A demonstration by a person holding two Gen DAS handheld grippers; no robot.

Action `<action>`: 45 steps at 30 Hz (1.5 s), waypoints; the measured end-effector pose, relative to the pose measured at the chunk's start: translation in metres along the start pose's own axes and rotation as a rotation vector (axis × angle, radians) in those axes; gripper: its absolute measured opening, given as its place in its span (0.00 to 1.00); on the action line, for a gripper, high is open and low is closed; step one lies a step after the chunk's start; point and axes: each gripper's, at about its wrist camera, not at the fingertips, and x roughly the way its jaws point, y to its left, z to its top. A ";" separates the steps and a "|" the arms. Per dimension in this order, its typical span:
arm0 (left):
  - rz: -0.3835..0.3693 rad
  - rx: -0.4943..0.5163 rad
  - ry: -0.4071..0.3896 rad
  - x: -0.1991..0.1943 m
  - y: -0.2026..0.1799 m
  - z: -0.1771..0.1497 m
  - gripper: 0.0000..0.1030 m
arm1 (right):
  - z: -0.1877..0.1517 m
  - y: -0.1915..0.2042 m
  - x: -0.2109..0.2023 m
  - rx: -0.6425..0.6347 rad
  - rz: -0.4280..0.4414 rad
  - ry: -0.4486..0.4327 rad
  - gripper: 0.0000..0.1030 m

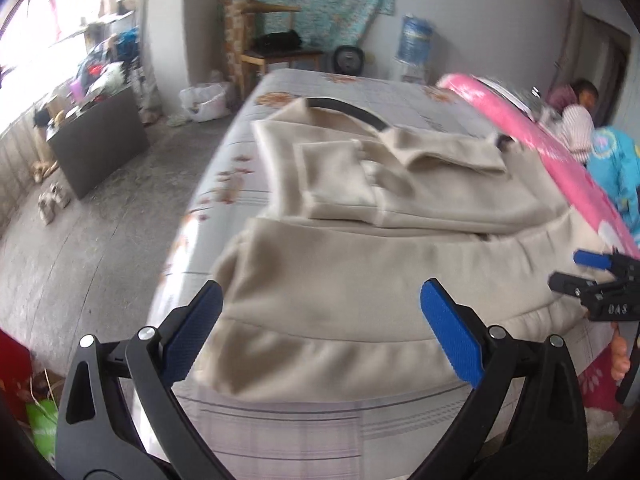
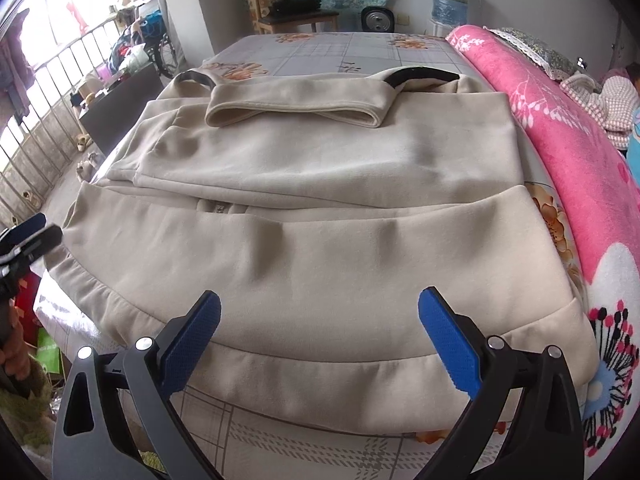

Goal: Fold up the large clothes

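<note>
Bedroom, bed (image 2: 320, 50) with grey floral sheet, pink blanket (image 2: 560, 120) along its right side. Beige sweatshirt (image 2: 320, 248) lies flat on the bed, sleeves folded in, hem toward the near edge. Looks soft, thick, limp, moderately heavy; likely best pinched at the hem corners. Left gripper (image 1: 320, 328) and right gripper (image 2: 320, 340) both wide, empty, just above the hem.

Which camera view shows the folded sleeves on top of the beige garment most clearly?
The right wrist view. There the folded sleeves lie sharp and nearly centred across the top of the beige garment, with both cuff edges visible. In the left wrist view the sleeves appear from the side, blurred, and one partly covers the other.
</note>
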 end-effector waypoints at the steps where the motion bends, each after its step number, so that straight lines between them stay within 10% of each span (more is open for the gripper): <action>1: 0.005 -0.034 0.010 0.001 0.011 0.000 0.92 | 0.000 0.002 0.000 -0.009 -0.003 0.001 0.94; 12: -0.161 -0.182 0.075 0.009 0.048 0.005 0.51 | -0.004 -0.002 0.011 0.026 0.006 0.043 0.94; 21: -0.122 -0.170 0.225 0.048 0.057 0.007 0.44 | -0.004 -0.002 0.014 0.032 0.008 0.053 0.94; 28: -0.288 -0.230 0.170 0.041 0.068 0.018 0.44 | -0.004 -0.004 0.014 0.048 0.019 0.056 0.94; 39: -0.343 -0.265 0.176 0.068 0.066 0.029 0.44 | -0.004 -0.004 0.016 0.060 0.018 0.061 0.94; 45: -0.447 -0.152 0.114 0.044 0.053 0.025 0.44 | -0.003 -0.003 0.017 0.056 0.014 0.066 0.94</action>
